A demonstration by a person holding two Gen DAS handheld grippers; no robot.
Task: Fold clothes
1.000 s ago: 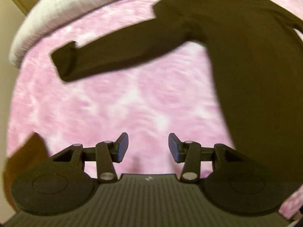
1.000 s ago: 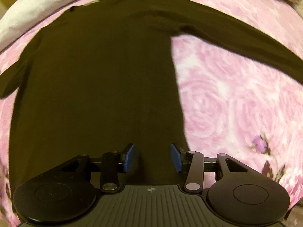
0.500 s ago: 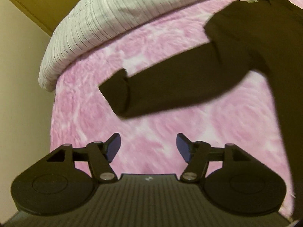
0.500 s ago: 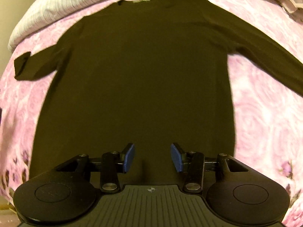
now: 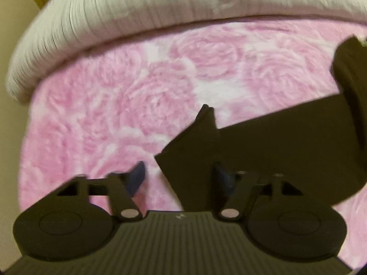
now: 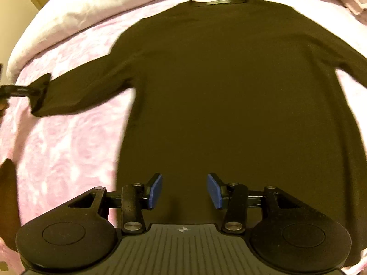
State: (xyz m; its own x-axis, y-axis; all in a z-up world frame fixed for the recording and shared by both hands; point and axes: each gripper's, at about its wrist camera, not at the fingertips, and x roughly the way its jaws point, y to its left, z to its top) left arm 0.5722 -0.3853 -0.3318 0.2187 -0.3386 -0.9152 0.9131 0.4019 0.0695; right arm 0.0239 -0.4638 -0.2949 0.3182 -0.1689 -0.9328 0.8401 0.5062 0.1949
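On the pink rose-print blanket [image 6: 68,151], item one: dark long-sleeved top [image 6: 229,91], spread flat, neckline at 12 o'clock, both sleeves out to the sides, no fold showing. Your left gripper [image 5: 177,178], fingers apart, straddles the sleeve cuff [image 5: 190,151] out at 9 o'clock of the body. Your right gripper [image 6: 184,190] hovers spread over the hem at 6 o'clock; by my reading, every fold remains.
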